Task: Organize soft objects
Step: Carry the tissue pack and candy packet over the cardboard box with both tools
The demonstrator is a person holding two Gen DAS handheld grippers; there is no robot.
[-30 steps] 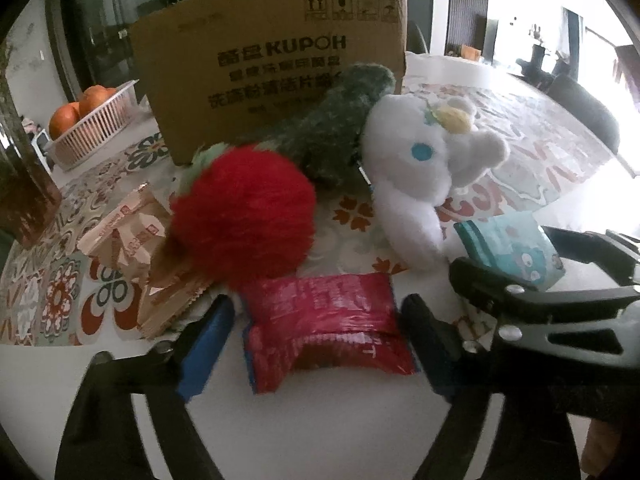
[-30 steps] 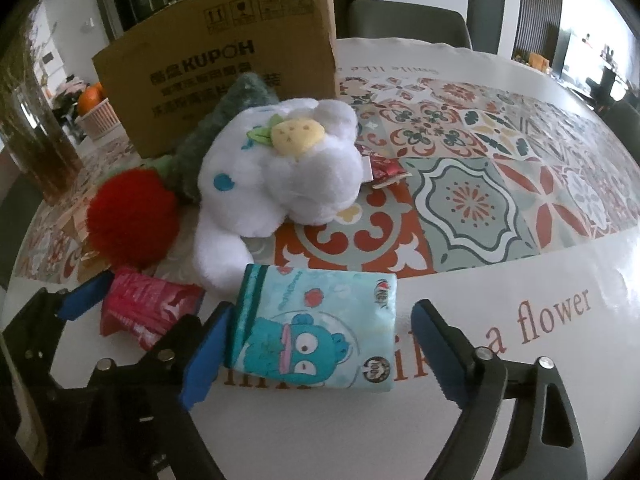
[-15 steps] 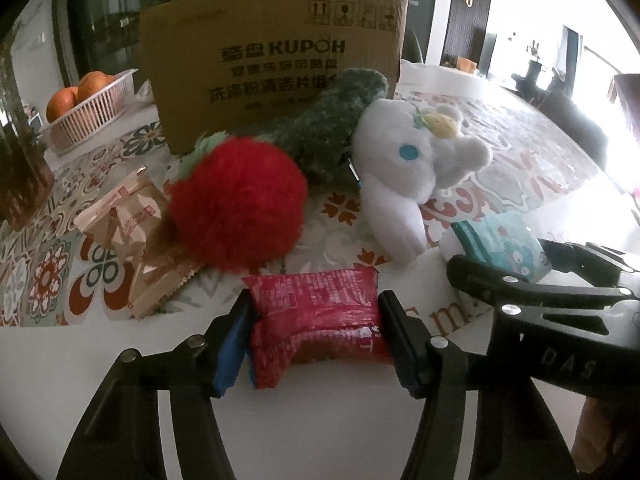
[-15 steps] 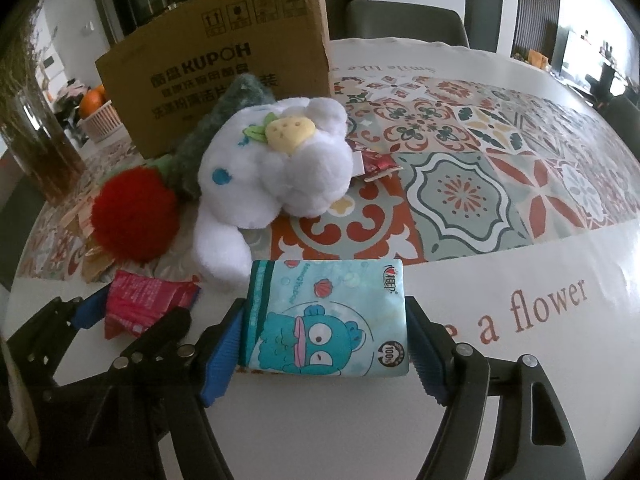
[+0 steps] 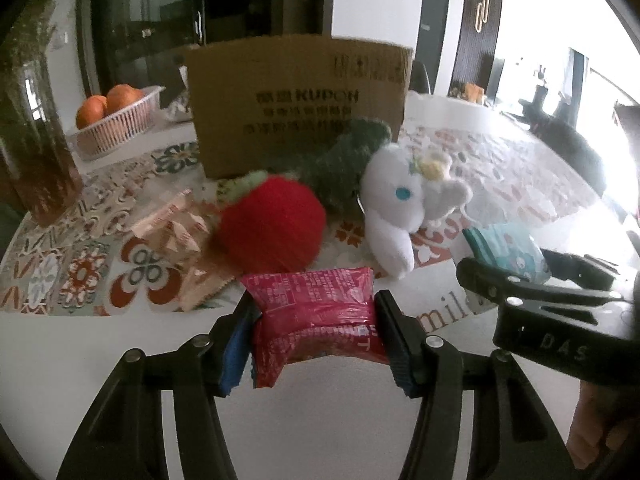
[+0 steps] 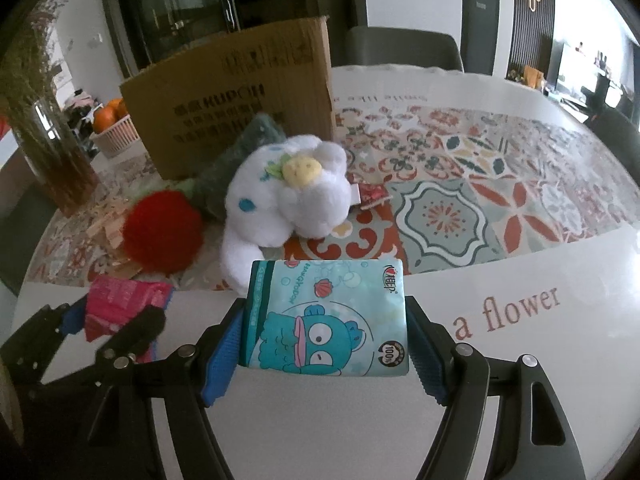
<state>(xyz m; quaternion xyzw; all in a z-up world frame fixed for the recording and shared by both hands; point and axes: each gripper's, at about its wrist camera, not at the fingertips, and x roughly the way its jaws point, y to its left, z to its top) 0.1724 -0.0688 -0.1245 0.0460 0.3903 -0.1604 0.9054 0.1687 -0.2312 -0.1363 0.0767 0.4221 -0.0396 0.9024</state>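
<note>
Left tool (image 5: pixel 316 334) closed onto red packet (image 5: pixel 316 316); right tool (image 6: pixel 326 344) onto teal tissue pack (image 6: pixel 326 316); both lifted.

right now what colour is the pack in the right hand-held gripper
Light blue-green pack with a teal cartoon fish-like character, clamped in the right hand-held gripper. Clearest in the right wrist view.

On the patterned surface (image 6: pixel 500 208): three plush toys, namely one white plush (image 6: pixel 292 196), one red plush ball (image 6: pixel 162 232) and one dark green plush (image 6: pixel 240 152). Two soft packets are in view, one red packet (image 5: pixel 316 316) and one teal tissue pack (image 6: pixel 328 316). One cardboard box (image 6: pixel 240 92) stands behind them. One basket (image 5: pixel 116 124) shows at least two oranges (image 5: pixel 108 102). Several tan wrappers (image 5: pixel 176 232) lie in a blurred cluster, number unclear. One small red sachet (image 6: pixel 372 194) lies by the white plush.
</note>
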